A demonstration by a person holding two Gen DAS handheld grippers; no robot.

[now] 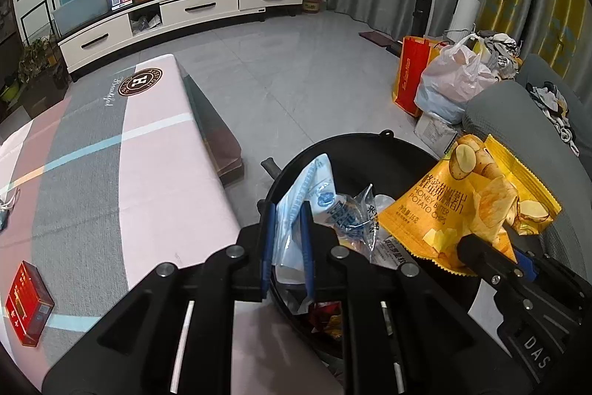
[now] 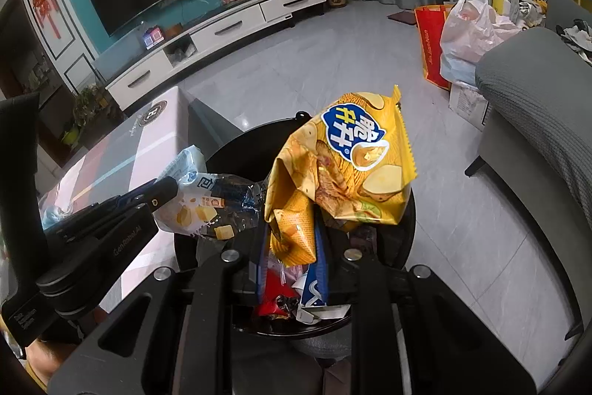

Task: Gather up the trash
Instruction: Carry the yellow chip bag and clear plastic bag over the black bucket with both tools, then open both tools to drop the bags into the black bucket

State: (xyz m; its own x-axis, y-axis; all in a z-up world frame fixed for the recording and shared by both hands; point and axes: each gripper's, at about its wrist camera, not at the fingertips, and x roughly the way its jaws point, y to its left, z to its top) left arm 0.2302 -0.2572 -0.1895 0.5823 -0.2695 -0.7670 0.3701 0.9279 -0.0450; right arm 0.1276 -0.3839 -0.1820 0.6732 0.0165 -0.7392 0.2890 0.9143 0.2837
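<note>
Both grippers hold wrappers over the black trash bin (image 1: 407, 150).

The left gripper (image 1: 286, 247), angled steeply down, has its jaws nearly closed on a clear blue-printed wrapper (image 1: 314, 195) above the bin's 9 o'clock rim, just beside the table (image 1: 155, 143) edge. The right gripper (image 2: 290, 247), pitched down alike, pinches the crumpled lower end of a yellow potato chip bag (image 2: 344, 165) with narrow jaws; the bag stands up over the bin's centre. More wrappers lie inside the bin. At 3 o'clock a grey sofa (image 2: 536, 106) stands near; bare floor (image 2: 296, 73) lies open at 12 o'clock. A red box (image 1: 27, 302) remains on the table at 8 o'clock.
</note>
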